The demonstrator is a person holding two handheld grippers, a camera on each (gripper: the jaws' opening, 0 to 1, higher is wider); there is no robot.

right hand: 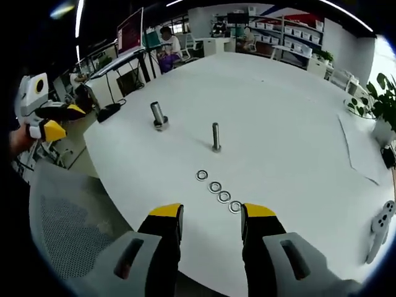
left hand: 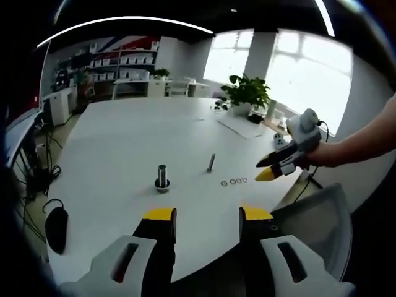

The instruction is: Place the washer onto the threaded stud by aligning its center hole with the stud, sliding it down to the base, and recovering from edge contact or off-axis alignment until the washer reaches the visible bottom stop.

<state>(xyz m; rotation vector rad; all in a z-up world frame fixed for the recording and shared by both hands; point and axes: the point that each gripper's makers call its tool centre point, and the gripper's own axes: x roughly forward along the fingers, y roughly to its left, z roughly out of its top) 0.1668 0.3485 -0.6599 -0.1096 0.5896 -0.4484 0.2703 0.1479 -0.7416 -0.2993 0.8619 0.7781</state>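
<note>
Four washers (right hand: pixel 217 187) lie in a short row near the tabletop (right hand: pixel 297 124) edge closest to me, none picked up yet. The threaded stud (right hand: pixel 216 137) stands upright just past the row, bare, nothing on it. A second, thicker post (right hand: pixel 158 115) stands apart toward the far-left edge. My right claw (right hand: pixel 211 220) hangs over the near edge, jaws spread wide, holding nothing. My left claw (left hand: pixel 207 224) is likewise wide apart and empty, off the tabletop's edge. Task reads as unstarted: grasp, align, slide down all remain.
</note>
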